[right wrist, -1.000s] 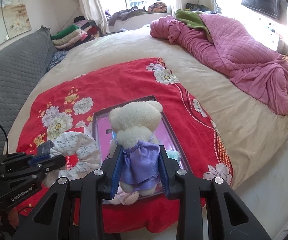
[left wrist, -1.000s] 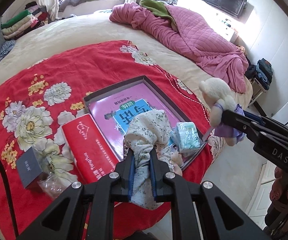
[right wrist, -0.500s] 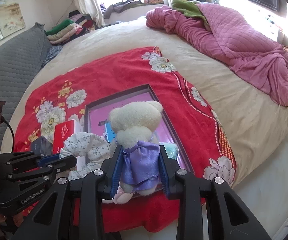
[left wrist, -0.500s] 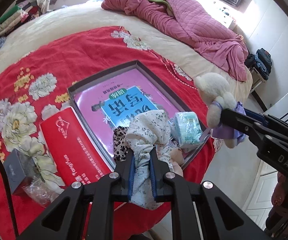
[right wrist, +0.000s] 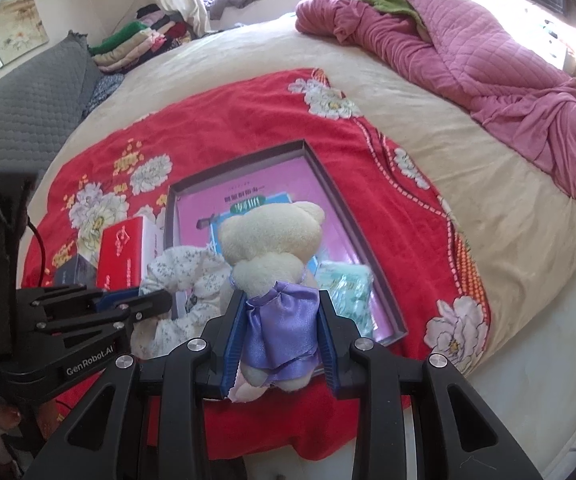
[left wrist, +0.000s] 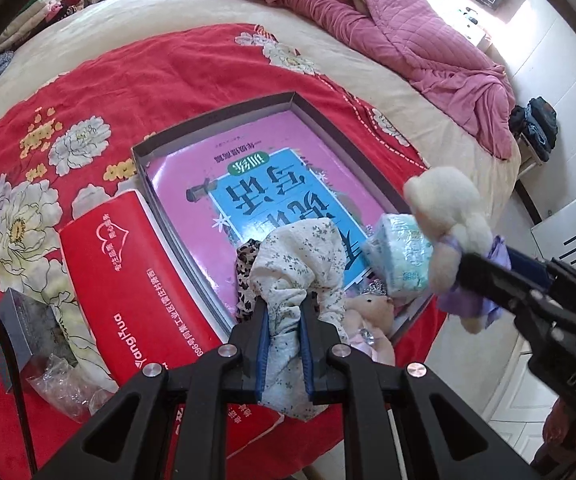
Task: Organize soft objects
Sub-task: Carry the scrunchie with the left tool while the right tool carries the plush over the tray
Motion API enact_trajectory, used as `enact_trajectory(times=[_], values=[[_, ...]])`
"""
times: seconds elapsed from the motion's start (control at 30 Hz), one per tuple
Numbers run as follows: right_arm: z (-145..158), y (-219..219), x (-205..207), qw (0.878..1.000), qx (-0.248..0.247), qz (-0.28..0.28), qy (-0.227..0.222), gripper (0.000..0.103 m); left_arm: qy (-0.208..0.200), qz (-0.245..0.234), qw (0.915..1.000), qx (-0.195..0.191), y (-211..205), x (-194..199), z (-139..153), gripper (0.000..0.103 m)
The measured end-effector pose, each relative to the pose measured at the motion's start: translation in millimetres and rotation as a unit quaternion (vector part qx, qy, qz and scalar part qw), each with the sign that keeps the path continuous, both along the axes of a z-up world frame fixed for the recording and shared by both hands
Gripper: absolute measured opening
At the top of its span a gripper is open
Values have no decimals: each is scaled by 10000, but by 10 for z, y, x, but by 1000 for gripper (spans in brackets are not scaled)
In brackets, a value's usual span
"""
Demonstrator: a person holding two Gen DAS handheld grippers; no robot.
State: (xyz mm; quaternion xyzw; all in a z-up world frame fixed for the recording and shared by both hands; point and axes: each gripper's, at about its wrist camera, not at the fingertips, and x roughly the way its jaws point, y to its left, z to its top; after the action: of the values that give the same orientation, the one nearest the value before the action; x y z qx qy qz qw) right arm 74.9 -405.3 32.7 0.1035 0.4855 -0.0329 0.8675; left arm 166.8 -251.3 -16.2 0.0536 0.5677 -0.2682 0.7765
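Left claw (left wrist: 283, 328) pinches floral cloth (left wrist: 300, 256) at lower centre above the tray (left wrist: 215, 116); right claw (right wrist: 279, 344) clamps a teddy (right wrist: 271, 240) (its purple dress shows fully only in the right view).

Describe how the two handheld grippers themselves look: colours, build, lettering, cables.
Both are matte black plastic. The left gripper and the right gripper each have two angular fingers lined with ribbed blue pads and pinned by round silver bolts. White lettering reads "GenRobot.AI" on the left one's side and "DAS" on the right one's. A thin black cable runs from the left gripper.
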Motion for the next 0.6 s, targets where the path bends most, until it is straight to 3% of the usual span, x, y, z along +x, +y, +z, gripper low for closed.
enact_trajectory(times=[0.6], values=[[-460, 146, 214, 9987, 101, -106, 484, 34, 163, -27, 9999, -38, -11, 133, -112, 16]])
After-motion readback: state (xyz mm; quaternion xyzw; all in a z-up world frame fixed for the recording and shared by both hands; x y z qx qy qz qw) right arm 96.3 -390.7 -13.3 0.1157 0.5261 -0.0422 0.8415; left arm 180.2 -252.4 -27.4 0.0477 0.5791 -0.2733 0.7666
